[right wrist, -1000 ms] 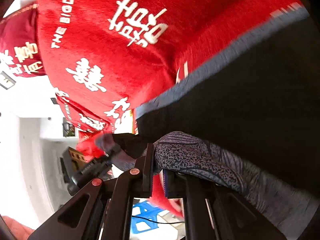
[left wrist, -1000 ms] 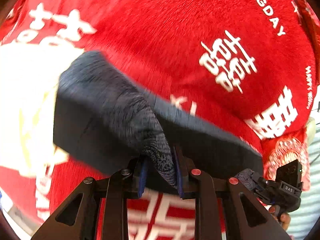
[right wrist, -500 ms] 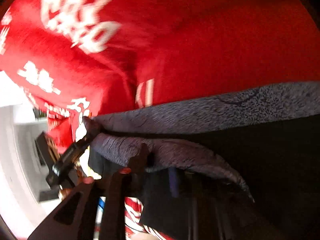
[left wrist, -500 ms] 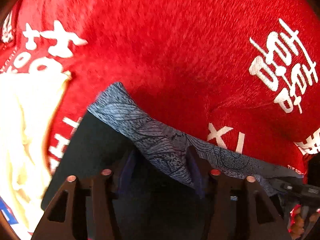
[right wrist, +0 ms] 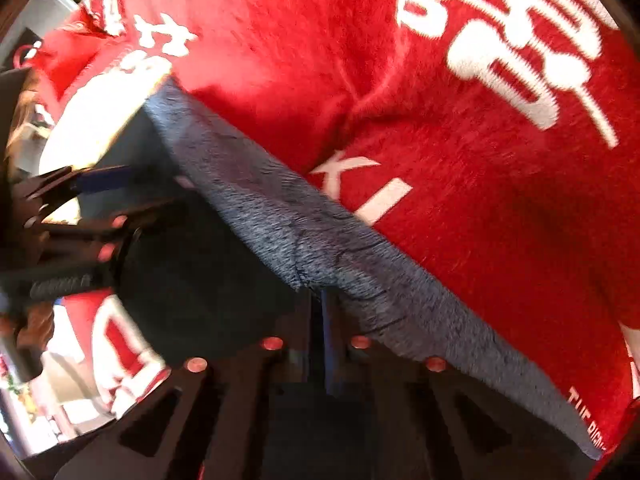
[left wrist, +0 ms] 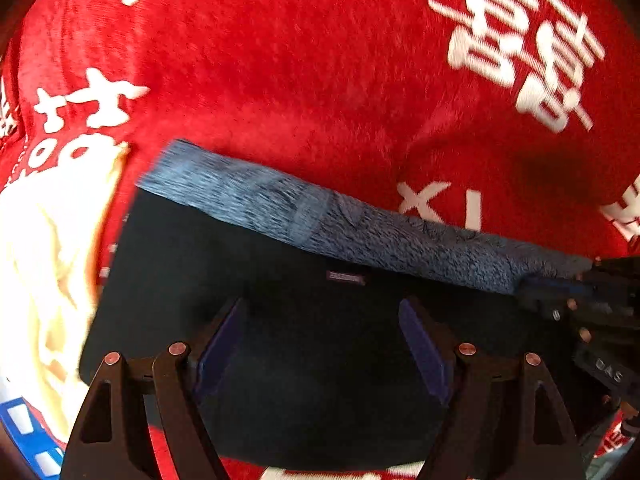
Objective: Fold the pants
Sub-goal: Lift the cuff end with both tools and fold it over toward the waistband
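Pants [left wrist: 304, 344] lie folded on the red blanket [left wrist: 320, 80]; left tongs [left wrist: 320, 344], jaws just widened, hold nothing, while right tongs [right wrist: 320, 320] stand closed at the grey waistband [right wrist: 280, 216].

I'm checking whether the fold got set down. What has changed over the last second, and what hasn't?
The pants went from hanging bunched in both claws to lying flat on the red blanket, grey waistband along the far edge. The left claw has just been opening and let go; nothing sits between its fingers. The right claw opened briefly, then shut at the waistband. The blanket stayed put.
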Action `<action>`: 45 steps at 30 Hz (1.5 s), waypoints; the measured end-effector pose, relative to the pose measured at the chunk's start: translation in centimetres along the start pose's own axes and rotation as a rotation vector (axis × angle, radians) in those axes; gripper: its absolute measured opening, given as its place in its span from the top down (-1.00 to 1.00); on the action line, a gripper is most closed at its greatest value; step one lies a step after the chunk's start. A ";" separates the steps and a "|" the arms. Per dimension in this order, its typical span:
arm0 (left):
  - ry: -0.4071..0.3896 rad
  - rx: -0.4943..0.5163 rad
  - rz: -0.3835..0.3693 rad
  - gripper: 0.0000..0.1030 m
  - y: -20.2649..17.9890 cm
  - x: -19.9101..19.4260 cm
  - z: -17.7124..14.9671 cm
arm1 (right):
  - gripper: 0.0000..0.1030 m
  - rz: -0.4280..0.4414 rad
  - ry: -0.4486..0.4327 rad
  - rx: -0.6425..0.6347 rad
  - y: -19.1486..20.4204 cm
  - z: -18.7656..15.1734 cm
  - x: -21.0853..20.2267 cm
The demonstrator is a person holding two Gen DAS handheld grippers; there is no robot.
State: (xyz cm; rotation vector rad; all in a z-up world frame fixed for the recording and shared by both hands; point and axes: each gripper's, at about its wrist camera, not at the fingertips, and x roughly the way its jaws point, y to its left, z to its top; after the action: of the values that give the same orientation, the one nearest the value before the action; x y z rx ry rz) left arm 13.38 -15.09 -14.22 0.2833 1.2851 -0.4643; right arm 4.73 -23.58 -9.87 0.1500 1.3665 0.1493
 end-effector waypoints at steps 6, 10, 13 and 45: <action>0.003 0.003 0.051 -0.54 -1.1 1.7 2.1 | 0.87 -0.014 -0.012 0.266 -6.2 2.1 1.0; -0.068 -0.005 0.033 -0.54 -0.4 -0.4 4.2 | 0.87 0.132 -0.087 0.265 -6.2 1.6 -2.6; -0.004 -0.005 0.057 -0.54 0.1 1.6 5.0 | 0.87 0.247 -0.049 0.214 -4.0 0.7 -2.5; 0.162 0.366 -0.144 -0.71 -15.7 -6.9 -9.7 | 0.03 0.004 -0.191 0.792 -7.0 -27.1 -12.5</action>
State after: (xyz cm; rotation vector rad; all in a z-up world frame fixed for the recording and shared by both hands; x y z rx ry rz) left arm -3.86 -23.25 -9.28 0.5463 1.3795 -0.8152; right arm -24.18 -32.30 -4.56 0.8068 1.1707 -0.4043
